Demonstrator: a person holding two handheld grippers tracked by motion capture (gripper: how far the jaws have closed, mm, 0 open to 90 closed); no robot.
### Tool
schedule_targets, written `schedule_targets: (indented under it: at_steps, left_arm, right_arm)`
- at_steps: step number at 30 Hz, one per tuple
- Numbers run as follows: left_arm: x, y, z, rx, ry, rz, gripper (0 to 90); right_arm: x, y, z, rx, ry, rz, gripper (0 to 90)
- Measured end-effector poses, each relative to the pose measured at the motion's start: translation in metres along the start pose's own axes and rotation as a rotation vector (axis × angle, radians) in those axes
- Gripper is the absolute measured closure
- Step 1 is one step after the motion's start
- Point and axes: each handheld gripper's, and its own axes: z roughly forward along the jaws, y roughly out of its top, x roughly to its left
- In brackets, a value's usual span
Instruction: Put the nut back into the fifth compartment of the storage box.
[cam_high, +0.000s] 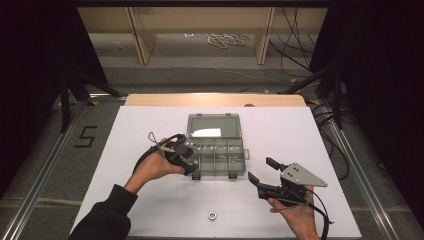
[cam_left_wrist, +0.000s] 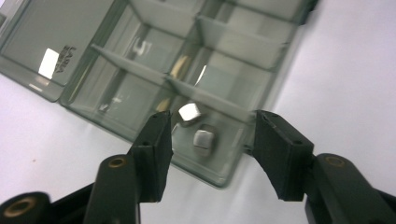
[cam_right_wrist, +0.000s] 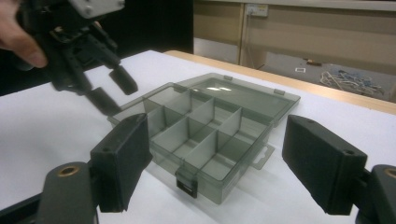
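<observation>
From the high view, a white-covered table (cam_high: 150, 200) carries a smoky translucent compartment box (cam_high: 220, 159) with its lid (cam_high: 212, 126) folded flat behind it. The left gripper (cam_high: 189, 159), held in the person's left hand (cam_high: 155, 167), hangs over the box's near-left corner. The right gripper (cam_high: 262, 171), held in the right hand (cam_high: 295, 212), is just off the box's right side with its jaws spread and nothing between them. A single metal nut (cam_high: 212, 215) lies on the table near the front edge, well apart from the box.

In the left gripper view, the jaws stand wide apart and empty above a corner compartment of the compartment box (cam_left_wrist: 140, 84). Two metal nuts (cam_left_wrist: 196, 128) lie in that compartment, just beside each other, seen between the jaws.

In the right gripper view, the jaws are wide open and hold nothing, framing the compartment box (cam_right_wrist: 201, 135), whose dividers form two rows of compartments and whose latch (cam_right_wrist: 186, 183) faces the camera. The left gripper (cam_right_wrist: 114, 91) hovers over the box's far-left corner, its jaws parted.
</observation>
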Motion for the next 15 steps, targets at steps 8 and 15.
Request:
schedule_targets:
  at_steps: [8, 15]
  left_arm:
    - [-0.027, -0.009, -0.016, -0.049, -0.003, 0.023, 37.5]
    - [-0.052, -0.011, -0.024, -0.090, -0.011, 0.049, 33.5]
  right_arm:
    - [0.001, 0.001, 0.000, -0.017, 0.006, 0.002, 23.9]
    - [0.000, 0.001, 0.002, -0.025, 0.005, -0.001, 23.9]
